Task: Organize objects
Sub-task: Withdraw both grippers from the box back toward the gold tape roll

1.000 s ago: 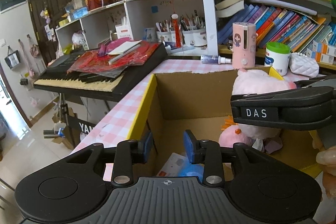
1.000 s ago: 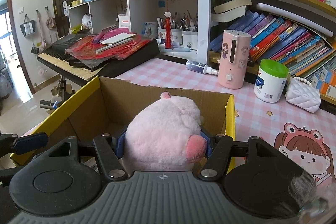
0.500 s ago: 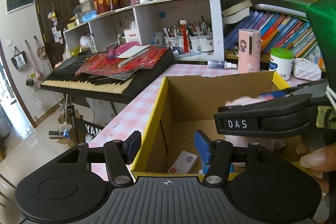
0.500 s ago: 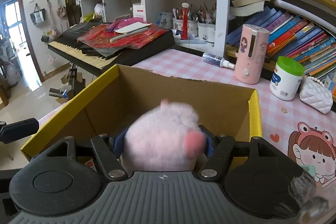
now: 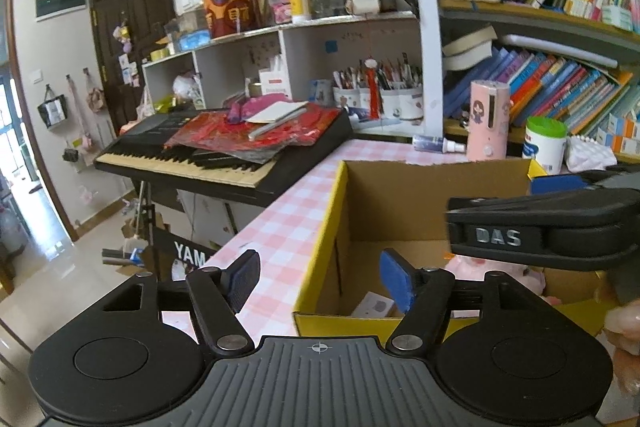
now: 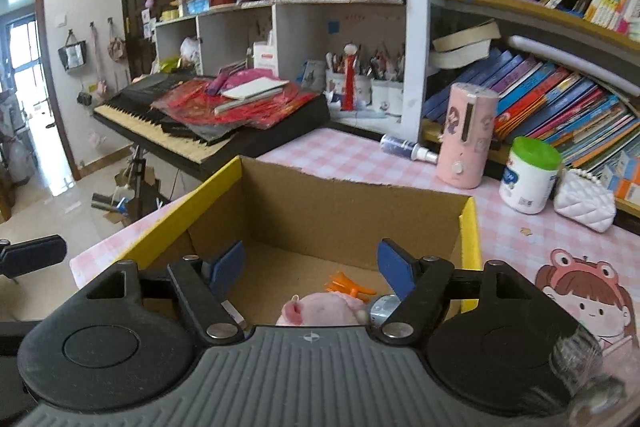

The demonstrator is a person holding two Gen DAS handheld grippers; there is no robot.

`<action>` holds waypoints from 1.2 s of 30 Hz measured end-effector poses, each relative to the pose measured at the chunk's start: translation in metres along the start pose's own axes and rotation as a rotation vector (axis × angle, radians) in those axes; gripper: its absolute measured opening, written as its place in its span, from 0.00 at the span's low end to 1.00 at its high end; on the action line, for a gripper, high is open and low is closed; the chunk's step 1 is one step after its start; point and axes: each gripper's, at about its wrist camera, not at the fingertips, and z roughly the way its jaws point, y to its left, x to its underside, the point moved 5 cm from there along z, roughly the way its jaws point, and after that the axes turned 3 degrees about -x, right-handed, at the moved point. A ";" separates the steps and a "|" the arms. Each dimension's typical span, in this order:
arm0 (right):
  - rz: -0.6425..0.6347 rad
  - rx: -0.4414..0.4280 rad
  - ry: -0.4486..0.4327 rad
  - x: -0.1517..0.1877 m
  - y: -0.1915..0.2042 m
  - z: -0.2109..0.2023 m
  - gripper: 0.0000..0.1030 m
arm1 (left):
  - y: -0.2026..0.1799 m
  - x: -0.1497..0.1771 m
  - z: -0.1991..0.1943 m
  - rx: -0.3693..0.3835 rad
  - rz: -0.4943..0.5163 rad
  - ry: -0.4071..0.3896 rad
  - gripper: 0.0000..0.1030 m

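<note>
1. Right gripper (image 6: 310, 269): lower centre of its view, over the box; blue pads wide apart, nothing between them. Half a second ago they were clamped on the pink plush; it has since been let go.
2. Plush (image 6: 320, 309): now lying on the box floor, low in the right view, just above the gripper body. In the left view a pink patch (image 5: 516, 273) shows under the other gripper's black finger, lower right.
3. Box (image 6: 328, 211): open cardboard, yellow rims, on the pink checked table (image 6: 352, 157). Position unchanged from the earlier frames.
4. Other box contents: orange item (image 6: 348, 285) just behind the plush; small metal can (image 6: 384, 307) to its right, touching or nearly so; white card (image 5: 374, 305) near the box's front wall in the left view.
5. Left gripper (image 5: 320, 277): bottom centre of its view, pads apart and empty, wider than a second ago. Left pad is over the table, right pad over the box's inside, the yellow rim between them.
6. Background, unchanged: keyboard (image 5: 224, 151) at centre left; pink dispenser (image 6: 466, 135) and green-lidded tub (image 6: 530, 175) at right, near the bookshelf.
</note>
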 end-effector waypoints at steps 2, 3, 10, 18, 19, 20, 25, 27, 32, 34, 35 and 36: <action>-0.002 0.019 -0.015 0.001 0.001 -0.008 0.72 | 0.005 0.001 -0.003 -0.007 -0.014 -0.002 0.67; -0.002 0.031 -0.022 0.001 0.002 -0.013 0.73 | 0.007 0.002 -0.005 -0.008 -0.022 -0.003 0.67; -0.008 0.123 -0.051 0.009 0.009 -0.042 0.79 | 0.019 0.009 -0.020 -0.014 -0.041 -0.020 0.74; -0.036 0.194 -0.020 0.031 0.027 -0.067 0.84 | 0.028 0.026 -0.037 0.003 -0.038 0.000 0.79; -0.038 0.201 -0.015 0.034 0.029 -0.070 0.84 | 0.029 0.029 -0.039 0.006 -0.038 0.004 0.79; -0.037 0.207 -0.011 0.037 0.031 -0.073 0.85 | 0.031 0.031 -0.042 0.010 -0.037 0.005 0.80; -0.013 0.232 0.005 0.052 0.039 -0.091 0.86 | 0.036 0.047 -0.058 0.016 -0.022 0.016 0.82; -0.006 0.235 0.020 0.060 0.044 -0.098 0.86 | 0.040 0.056 -0.064 0.018 -0.019 0.032 0.82; 0.002 0.232 0.065 0.084 0.059 -0.113 0.87 | 0.051 0.079 -0.082 0.012 -0.010 0.074 0.82; 0.011 0.227 0.081 0.094 0.065 -0.119 0.88 | 0.055 0.088 -0.090 0.011 -0.004 0.091 0.83; 0.016 0.224 0.088 0.098 0.068 -0.122 0.88 | 0.057 0.091 -0.093 0.009 -0.003 0.095 0.83; 0.023 0.220 0.092 0.102 0.071 -0.126 0.89 | 0.060 0.095 -0.097 0.007 0.000 0.097 0.83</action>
